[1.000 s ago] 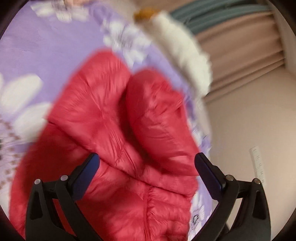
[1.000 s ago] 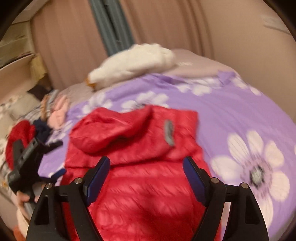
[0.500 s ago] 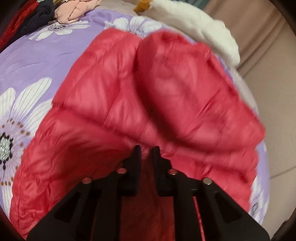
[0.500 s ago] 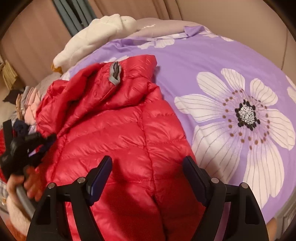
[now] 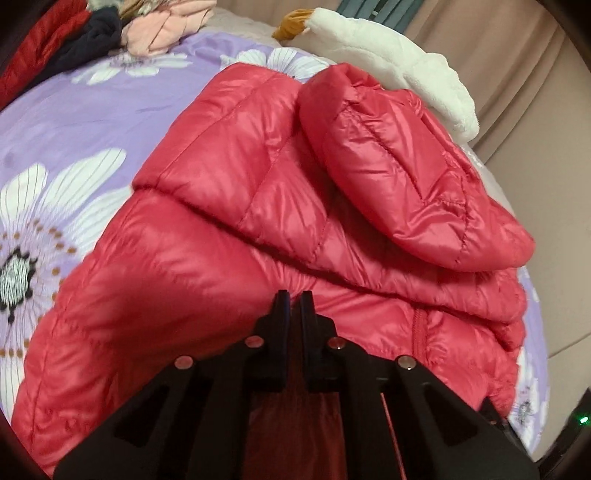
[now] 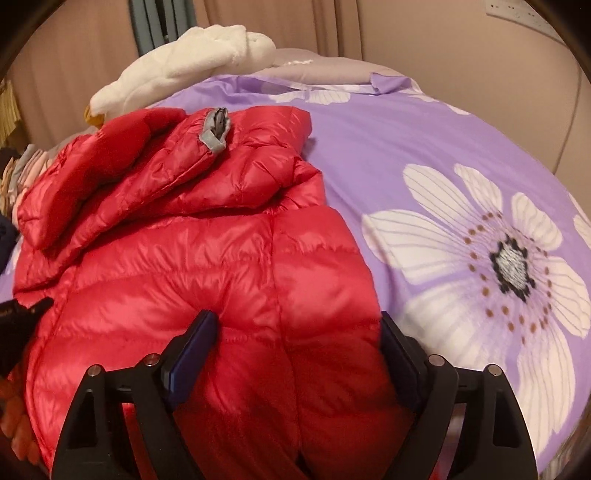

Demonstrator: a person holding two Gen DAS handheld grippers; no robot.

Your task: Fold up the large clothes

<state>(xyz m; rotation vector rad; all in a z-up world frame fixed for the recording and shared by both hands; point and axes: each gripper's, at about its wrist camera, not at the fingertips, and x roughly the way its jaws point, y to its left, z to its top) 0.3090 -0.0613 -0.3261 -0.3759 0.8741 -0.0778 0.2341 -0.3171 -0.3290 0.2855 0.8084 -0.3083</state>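
Note:
A red hooded puffer jacket (image 5: 229, 206) lies on the purple flowered bedspread (image 5: 74, 122), its hood and a sleeve folded over the body. My left gripper (image 5: 293, 295) is shut on the jacket's near hem, with red fabric pinched between the pads. In the right wrist view the jacket (image 6: 221, 266) fills the left half, a grey hanging loop at its collar. My right gripper (image 6: 297, 319) is low over the hem. Its jaws are opening and straddle a bulge of jacket without pressing it. The left gripper (image 6: 18, 314) shows at that view's left edge.
A white plush toy (image 6: 192, 59) lies at the head of the bed beyond the jacket. A pile of pink, dark and red clothes (image 5: 110, 33) sits at the far left corner. Bare bedspread (image 6: 461, 184) stretches right of the jacket. Curtains and a beige wall stand behind.
The left gripper went from wide open to shut on the jacket's hem. The right gripper sank closer to the jacket and its jaws spread a little wider.

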